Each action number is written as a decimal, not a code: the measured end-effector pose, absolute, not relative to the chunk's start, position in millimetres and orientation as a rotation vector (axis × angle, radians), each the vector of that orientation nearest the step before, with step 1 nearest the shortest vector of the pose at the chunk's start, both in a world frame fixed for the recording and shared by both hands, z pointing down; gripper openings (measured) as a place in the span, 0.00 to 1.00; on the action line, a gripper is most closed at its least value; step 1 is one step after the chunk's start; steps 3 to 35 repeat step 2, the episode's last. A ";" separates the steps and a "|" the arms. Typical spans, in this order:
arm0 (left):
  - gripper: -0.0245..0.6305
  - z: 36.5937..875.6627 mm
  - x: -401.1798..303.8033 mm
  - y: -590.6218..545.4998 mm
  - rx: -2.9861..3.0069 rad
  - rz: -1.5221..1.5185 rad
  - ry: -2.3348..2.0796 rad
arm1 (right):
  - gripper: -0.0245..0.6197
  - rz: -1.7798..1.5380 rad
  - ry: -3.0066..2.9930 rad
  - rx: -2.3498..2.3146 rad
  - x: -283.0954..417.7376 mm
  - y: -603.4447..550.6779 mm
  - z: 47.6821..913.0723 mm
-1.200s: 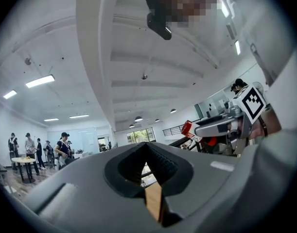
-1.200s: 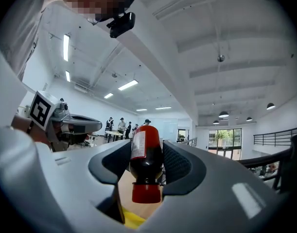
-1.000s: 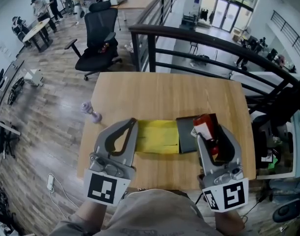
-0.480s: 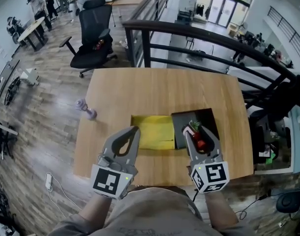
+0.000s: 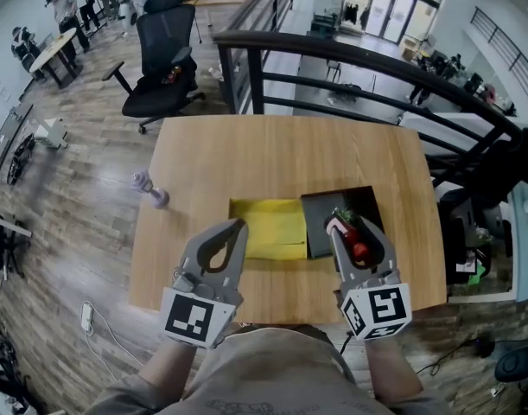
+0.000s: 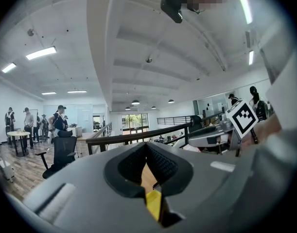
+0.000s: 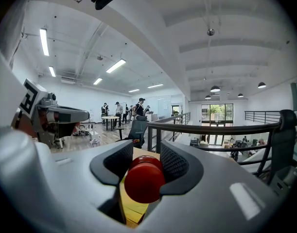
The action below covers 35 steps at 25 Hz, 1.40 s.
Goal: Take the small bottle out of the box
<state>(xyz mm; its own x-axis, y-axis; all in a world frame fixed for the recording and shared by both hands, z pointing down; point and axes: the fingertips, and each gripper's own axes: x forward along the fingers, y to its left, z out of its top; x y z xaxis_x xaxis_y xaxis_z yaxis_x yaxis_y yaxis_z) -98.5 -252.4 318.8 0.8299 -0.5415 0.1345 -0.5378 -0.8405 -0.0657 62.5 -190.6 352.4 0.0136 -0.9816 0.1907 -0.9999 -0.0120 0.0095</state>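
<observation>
While its jaws have just been closing, the right claw point(image 7: 145, 154) clamps the red-capped small bottle point(image 7: 144, 181) at the black box point(image 5: 320, 221) on the table point(image 5: 246, 154). The left claw point(image 5: 237, 226) is pinched together, empty.

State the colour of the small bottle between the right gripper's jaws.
Red; the small bottle shows best in the right gripper view.

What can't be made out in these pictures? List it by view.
- Small red-capped bottle, its body: right gripper view, hidden behind its own cap.
- Any print on it: head view, too small to read.
- Black box, its inside: head view, too dark to tell what it holds.
- Small purple object on the wooden floor: head view, too small to identify.
</observation>
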 end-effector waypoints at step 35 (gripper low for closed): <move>0.04 320.3 -97.7 -251.1 -2.988 -0.234 0.876 | 0.32 0.191 -2.104 2.131 63.1 -189.5 350.5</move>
